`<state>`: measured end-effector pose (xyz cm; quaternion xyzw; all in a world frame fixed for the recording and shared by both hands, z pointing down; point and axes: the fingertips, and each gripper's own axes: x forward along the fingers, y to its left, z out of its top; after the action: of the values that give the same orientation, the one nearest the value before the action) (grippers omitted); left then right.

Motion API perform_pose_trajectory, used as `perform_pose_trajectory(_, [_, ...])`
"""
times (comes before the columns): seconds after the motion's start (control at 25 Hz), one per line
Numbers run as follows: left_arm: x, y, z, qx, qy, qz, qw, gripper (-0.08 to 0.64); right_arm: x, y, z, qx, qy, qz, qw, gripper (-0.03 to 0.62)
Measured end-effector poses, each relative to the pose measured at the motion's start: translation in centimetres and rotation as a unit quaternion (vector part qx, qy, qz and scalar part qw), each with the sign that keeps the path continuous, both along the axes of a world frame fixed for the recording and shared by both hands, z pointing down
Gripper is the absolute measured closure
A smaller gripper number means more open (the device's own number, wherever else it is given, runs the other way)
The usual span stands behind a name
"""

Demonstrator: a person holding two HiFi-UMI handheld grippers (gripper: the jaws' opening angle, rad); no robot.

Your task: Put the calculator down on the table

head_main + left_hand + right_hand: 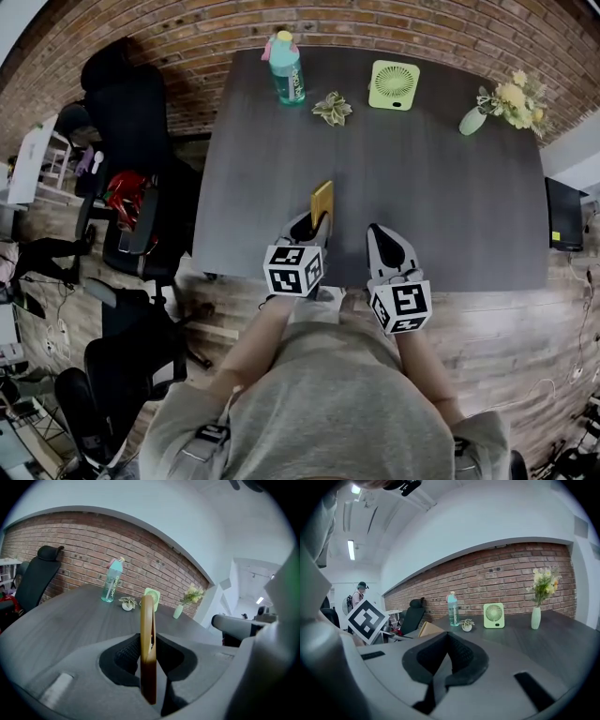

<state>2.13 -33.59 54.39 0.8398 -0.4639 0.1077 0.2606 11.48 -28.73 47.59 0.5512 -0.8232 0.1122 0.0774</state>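
Note:
The calculator is a flat golden-yellow slab held upright on its edge above the near part of the dark table. My left gripper is shut on its lower end. In the left gripper view the calculator shows edge-on as a thin vertical strip pinched between the black pads of the left gripper. My right gripper hovers just to the right of it, over the table's near edge, shut with nothing in it. In the right gripper view the right gripper has its pads together, and the calculator peeks out at the left.
Along the table's far side stand a teal bottle, a small potted plant, a green desk fan and a vase of flowers. A black office chair stands left of the table. A dark screen sits at the right.

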Motion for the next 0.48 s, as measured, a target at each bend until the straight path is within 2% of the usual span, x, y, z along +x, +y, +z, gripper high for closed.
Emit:
perform_pose_trajectory(0.24, [0.1, -1.5, 2.5, -0.038, 0.005, -0.005, 0.9992, 0.474, -0.4, -1.1, 1.0, -0.012, 0.007, -0.007, 1.000, 0.589])
perform_pose_trajectory(0.48, [0.4, -2.7, 3.3, -0.066, 0.038, -0.009, 0.9971, 0.474, -0.3, -2.0, 1.2, -0.015, 0.013, -0.008, 1.000, 0.589])
